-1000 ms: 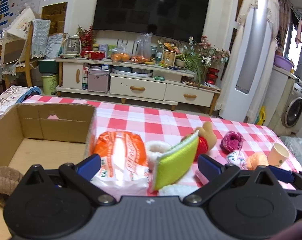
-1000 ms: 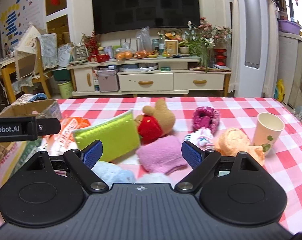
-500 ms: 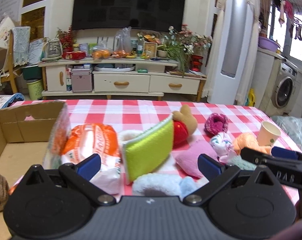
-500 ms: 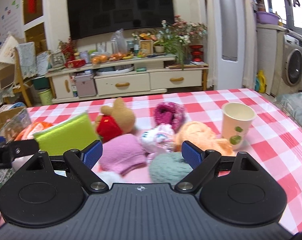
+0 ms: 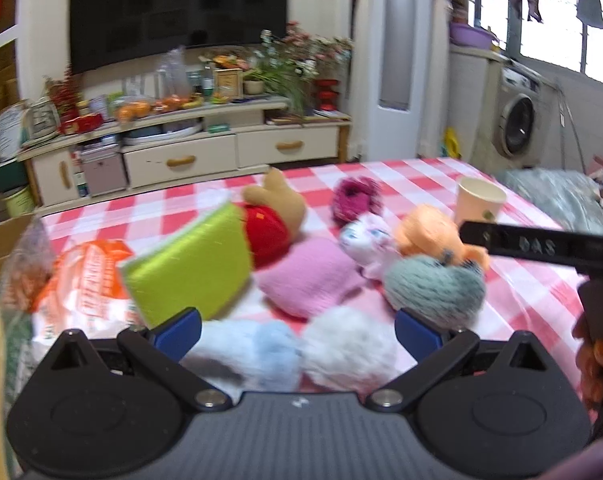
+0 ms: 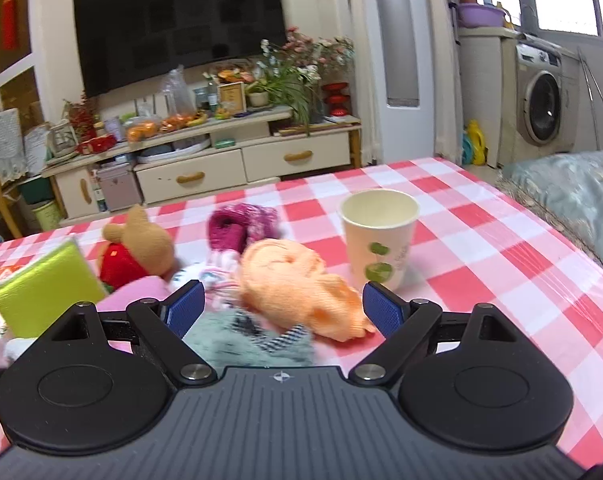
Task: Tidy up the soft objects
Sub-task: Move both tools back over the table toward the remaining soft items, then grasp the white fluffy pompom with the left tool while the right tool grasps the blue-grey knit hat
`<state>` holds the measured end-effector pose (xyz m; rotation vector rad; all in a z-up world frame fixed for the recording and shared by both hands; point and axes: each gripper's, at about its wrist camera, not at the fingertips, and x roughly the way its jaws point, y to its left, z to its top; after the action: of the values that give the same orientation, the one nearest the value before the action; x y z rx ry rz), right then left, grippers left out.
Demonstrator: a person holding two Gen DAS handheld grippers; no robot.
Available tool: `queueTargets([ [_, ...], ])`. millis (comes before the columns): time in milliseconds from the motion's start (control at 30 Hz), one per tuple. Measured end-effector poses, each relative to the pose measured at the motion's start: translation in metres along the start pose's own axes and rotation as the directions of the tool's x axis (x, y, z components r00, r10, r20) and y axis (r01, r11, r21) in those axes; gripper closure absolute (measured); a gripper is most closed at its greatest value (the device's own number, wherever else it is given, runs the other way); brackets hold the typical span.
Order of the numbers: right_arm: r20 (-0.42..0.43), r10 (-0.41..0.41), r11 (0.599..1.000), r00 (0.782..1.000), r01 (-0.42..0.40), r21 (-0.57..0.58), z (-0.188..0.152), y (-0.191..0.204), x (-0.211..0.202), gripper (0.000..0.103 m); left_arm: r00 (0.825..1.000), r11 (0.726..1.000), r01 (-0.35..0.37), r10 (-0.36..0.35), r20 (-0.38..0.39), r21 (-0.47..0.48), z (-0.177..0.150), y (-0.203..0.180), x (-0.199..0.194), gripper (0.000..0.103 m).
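Note:
Soft things lie heaped on the red-checked tablecloth (image 6: 481,240). My left gripper (image 5: 297,330) is open over a pale blue fluffy piece (image 5: 257,348) and a white fluffy piece (image 5: 349,348). Beyond them lie a green sponge (image 5: 193,268), a bear plush in red (image 5: 273,216), a pink knit (image 5: 313,276), a grey-green knit (image 5: 433,288) and an orange knit (image 5: 429,232). My right gripper (image 6: 283,306) is open just before the orange knit (image 6: 293,284), with the grey-green knit (image 6: 237,340) under it. A magenta knit (image 6: 241,228) lies behind.
A paper cup (image 6: 377,236) stands upright right of the orange knit. An orange-and-white plastic bag (image 5: 81,292) and a cardboard box edge (image 5: 1,236) sit at the left. The other gripper's black body (image 5: 541,246) crosses the left wrist view. A TV cabinet (image 6: 205,168) stands beyond the table.
Both grippers have swung to the right along the table, away from the cardboard box. The pile's right side, the orange knit and the cup now fill the views. Both stay open.

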<state>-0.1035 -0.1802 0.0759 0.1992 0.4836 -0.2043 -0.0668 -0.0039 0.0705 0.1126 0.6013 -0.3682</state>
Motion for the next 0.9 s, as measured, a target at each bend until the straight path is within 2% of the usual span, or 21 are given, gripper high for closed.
queueTargets([
  [133, -0.037, 0.029, 1.0, 0.999, -0.028, 0.009, -0.007, -0.004, 0.005, 0.0, 1.0, 0.999, 0.018, -0.018, -0.012, 0.051, -0.005, -0.016, 0.008, 0.002],
  [233, -0.069, 0.077, 0.997, 0.995, -0.077, 0.007, -0.012, 0.0, 0.009, 0.0, 0.999, 0.996, 0.032, -0.03, -0.028, 0.082, -0.006, -0.024, 0.015, 0.008],
  [400, -0.131, 0.159, 0.987, 0.979, -0.155, 0.038, -0.016, 0.006, 0.018, 0.0, 0.999, 0.994, 0.032, -0.027, -0.045, 0.107, -0.007, -0.029, 0.028, 0.009],
  [467, -0.156, 0.184, 0.983, 0.97, -0.178, 0.052, -0.019, 0.008, 0.022, 0.0, 0.999, 0.993, 0.027, -0.021, -0.048, 0.118, -0.009, -0.031, 0.033, 0.013],
  [733, -0.2, 0.18, 0.983, 0.963, -0.184, -0.001, -0.022, 0.021, 0.035, 0.0, 1.0, 0.98, 0.015, -0.009, -0.03, 0.199, -0.011, -0.039, 0.044, 0.014],
  [900, -0.211, 0.175, 0.984, 0.962, -0.18, -0.004, -0.021, 0.019, 0.041, 0.0, 0.999, 0.961, 0.028, -0.019, -0.037, 0.276, -0.015, -0.05, 0.044, 0.014],
])
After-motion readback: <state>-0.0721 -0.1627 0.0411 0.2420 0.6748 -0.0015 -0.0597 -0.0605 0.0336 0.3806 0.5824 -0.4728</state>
